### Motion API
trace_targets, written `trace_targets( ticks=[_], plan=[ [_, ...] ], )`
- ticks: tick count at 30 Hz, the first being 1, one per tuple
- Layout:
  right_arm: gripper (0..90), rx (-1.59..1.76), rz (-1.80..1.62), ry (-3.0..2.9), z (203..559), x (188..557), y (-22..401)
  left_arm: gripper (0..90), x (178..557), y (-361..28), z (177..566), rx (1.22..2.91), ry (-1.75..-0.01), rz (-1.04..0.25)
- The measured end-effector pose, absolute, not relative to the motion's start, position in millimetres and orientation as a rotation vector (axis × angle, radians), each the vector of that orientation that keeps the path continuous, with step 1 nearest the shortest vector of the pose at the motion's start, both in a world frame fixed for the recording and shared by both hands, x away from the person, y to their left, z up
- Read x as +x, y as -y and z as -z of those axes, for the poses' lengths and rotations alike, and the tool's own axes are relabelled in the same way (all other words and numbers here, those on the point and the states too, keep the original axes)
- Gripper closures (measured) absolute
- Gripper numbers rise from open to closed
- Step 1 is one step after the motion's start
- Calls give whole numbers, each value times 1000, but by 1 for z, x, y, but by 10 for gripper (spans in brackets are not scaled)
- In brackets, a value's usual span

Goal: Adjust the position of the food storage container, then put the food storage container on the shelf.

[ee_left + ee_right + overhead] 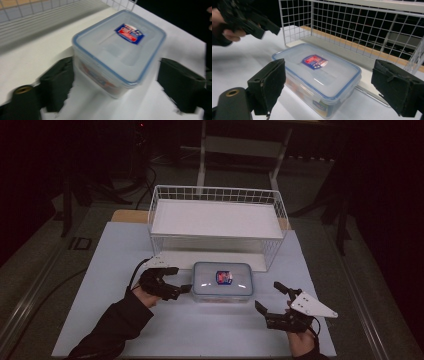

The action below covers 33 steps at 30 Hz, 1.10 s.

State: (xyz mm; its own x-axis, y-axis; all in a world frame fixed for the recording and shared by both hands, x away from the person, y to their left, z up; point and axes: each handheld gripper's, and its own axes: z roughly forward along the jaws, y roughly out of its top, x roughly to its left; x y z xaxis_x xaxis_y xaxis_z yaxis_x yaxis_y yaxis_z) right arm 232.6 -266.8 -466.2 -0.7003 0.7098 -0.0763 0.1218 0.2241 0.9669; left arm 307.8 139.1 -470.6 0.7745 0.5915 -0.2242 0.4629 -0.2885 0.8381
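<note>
Centrally, between both pairs of black jaws: clear lidded food box (222,282), blue-rimmed, lid on, red-and-blue label (224,277) on top. Printed packets dimly visible through the box wall (322,103); contents otherwise not readable.

Left gripper (176,284): jaws spread wide, straddling one corner of the box (117,47) in the left gripper view; left pad (58,81) just beside the box wall, contact uncertain through blur; right pad (181,83) apart from it. Nothing clamped.

Right gripper (267,301): jaws spread wide, empty, near the box's front right corner, not touching. Fingers (268,83) framing the box (317,75) in the right gripper view, with the left gripper (263,26) farther off above the tabletop.

Behind the box, just beside its far edge: white wire basket (272,202) holding a flat white board (215,217) across its inside; nothing else seen in it.

Underneath: white sheet (120,255) over a wooden tabletop (129,215); box near the middle of the sheet, toward the person's side. Dark sleeve (112,327) entering from below on the left.

Beyond: dim room, grey floor (45,270), pale frame legs (202,160), cables (145,175).
</note>
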Motion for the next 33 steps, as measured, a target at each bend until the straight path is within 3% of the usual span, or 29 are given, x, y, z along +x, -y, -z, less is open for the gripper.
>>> trace_targets(
  ticks=[3, 11, 14, 23, 33],
  plan=[
    [131, 734, -1497, -1992, 463, 232, 261, 70, 305, -139, 462, 1936, -772, -140],
    [143, 770, -1514, -1991, 453, 238, 261, 38, 310, -137, 454, 1913, -791, -125],
    [142, 826, -1519, -2014, 444, 248, 265, 37, 321, -137, 451, 1884, -824, -31],
    [105, 826, -1518, -2043, 427, 266, 260, 37, 346, -135, 468, 1805, -1010, -6],
    [106, 827, -1498, -2080, 440, 269, 250, 79, 369, -124, 498, 1838, -1199, 232]
  ],
)
